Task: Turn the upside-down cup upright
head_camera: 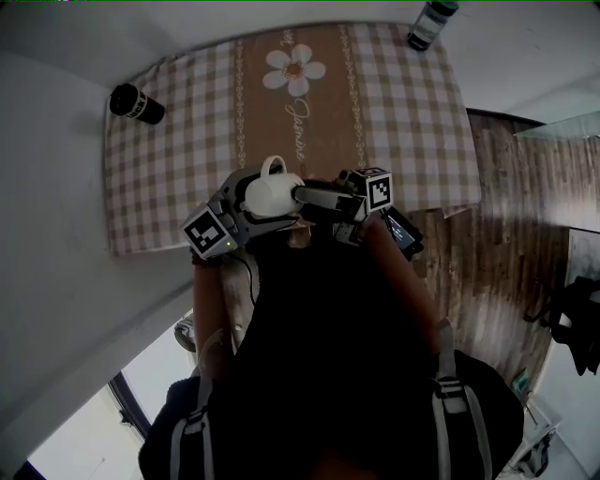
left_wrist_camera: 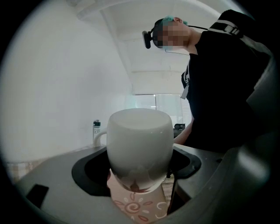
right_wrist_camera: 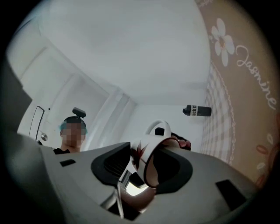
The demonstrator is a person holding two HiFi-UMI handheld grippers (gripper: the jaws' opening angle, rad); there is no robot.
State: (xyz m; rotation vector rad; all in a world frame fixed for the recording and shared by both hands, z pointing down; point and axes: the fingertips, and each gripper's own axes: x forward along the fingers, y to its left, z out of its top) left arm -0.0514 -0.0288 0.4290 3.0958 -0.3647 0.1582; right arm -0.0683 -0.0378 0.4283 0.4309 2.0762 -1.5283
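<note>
white and glossy, the cup (left_wrist_camera: 140,140) is held in the air close to the person's chest, base up and mouth turned toward the cloth below. the left gripper (left_wrist_camera: 140,173) clamps it across the belly, a pad pressed to each side. the right gripper (right_wrist_camera: 144,168) meets it from the other side, its jaws narrowly apart with the cup's rim between them; whether they pinch the rim cannot be told. the handle (head_camera: 272,167) points away from the person. beyond spreads a brown checked tablecloth (head_camera: 403,112) with a daisy print (head_camera: 294,68). a black bottle (head_camera: 136,103) lies at its far left corner, and a second bottle (head_camera: 431,23) sits past the far right edge.
</note>
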